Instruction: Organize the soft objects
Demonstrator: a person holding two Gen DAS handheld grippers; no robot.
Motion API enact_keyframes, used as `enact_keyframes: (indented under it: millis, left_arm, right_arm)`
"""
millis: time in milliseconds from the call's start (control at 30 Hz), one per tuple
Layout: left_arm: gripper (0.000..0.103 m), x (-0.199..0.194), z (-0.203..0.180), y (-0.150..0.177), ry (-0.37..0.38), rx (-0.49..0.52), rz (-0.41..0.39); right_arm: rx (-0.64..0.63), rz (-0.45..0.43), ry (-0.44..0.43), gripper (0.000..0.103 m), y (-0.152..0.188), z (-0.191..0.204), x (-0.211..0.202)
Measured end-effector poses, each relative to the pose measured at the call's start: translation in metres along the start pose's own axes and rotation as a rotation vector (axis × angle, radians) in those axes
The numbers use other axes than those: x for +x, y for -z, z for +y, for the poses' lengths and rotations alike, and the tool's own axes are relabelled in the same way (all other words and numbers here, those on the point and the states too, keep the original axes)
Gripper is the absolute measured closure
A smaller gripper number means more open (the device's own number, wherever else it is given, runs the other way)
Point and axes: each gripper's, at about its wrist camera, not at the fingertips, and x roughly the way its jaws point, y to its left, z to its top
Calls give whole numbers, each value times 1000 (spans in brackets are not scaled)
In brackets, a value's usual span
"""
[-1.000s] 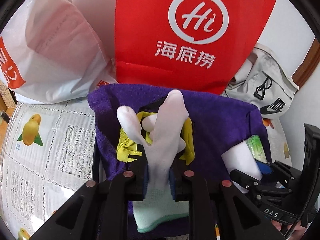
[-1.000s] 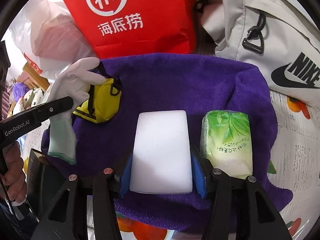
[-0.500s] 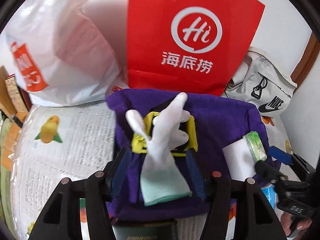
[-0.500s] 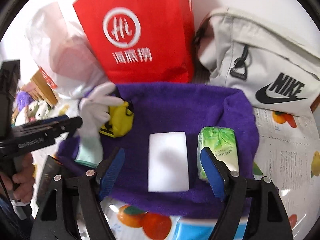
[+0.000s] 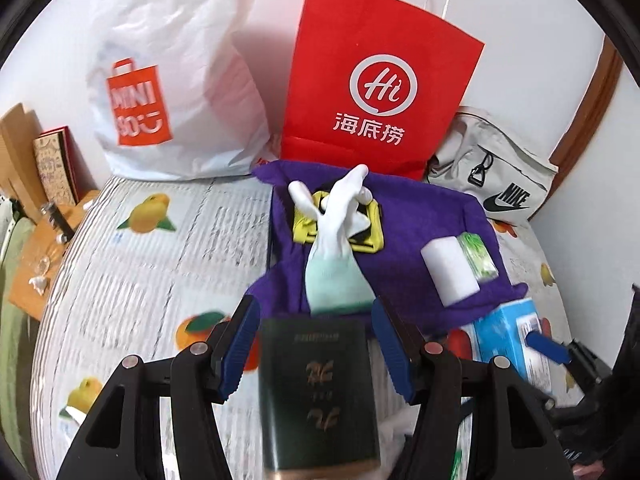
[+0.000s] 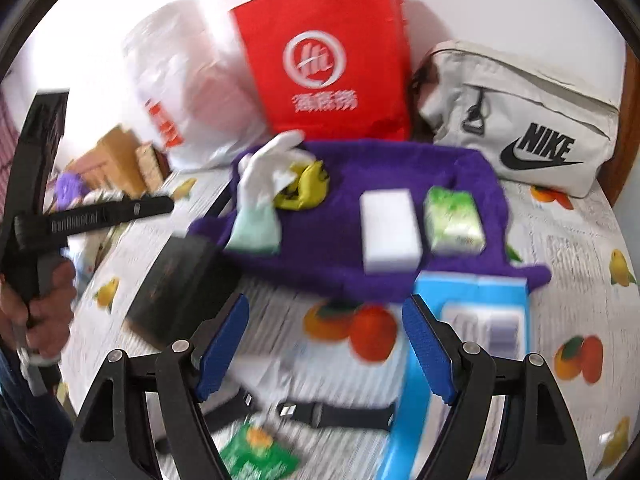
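A purple towel [image 5: 404,224] [image 6: 360,232] lies on the table and bears a white glove [image 5: 334,236] [image 6: 260,188], a yellow pouch [image 5: 374,226] [image 6: 306,188], a white sponge block [image 5: 448,272] [image 6: 390,230] and a green tissue pack [image 5: 478,256] [image 6: 452,220]. My left gripper [image 5: 316,344] is open and empty, drawn back above a dark box [image 5: 318,392]. My right gripper [image 6: 326,344] is open and empty, back from the towel; the view is blurred.
A red paper bag [image 5: 376,92], a white Miniso bag [image 5: 168,80] and a grey Nike bag [image 5: 496,176] stand behind the towel. A blue carton [image 5: 508,336] [image 6: 472,320] lies near the towel's front edge. A green packet [image 6: 256,456] and a black strap [image 6: 332,412] lie nearer.
Both grippers opened and pulled back. The left let go of the glove, the right let go of the sponge block; both things now lie on the towel.
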Motion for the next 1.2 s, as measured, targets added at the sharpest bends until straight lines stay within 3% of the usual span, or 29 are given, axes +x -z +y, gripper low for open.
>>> enact_keyframes:
  millis: [167,433,700,1000,1067,1100,1133,1200]
  left_arm:
    - [47,-14,7,20,22,-11,-2]
    - [47,-19,19,52,55,-20,15]
    - [47,-18,37,61,78,-49,21]
    - [47,-20,49,65,131,-70,12]
    - [47,-19,50,68,138,-75,17]
    - [47,-19,51,69,140,-76,18]
    - [47,-19,52,70,141,-77,21]
    - [47,-19,55,72,141,-79,24]
  right_arm:
    - [-102,33,62,24,36,24,-4]
    - [-166,136,135,36,65,39,21]
    - [-261,218,279,38,72,47,48]
    - [-258,207,277,36,68,48,55]
    - [-261,212,260,43,67,49,55]
    - [-266,213,257,62,67,50,55]
    - [-260,226,230,74,67,51,55]
    - [-260,224,246,74,69,54,54]
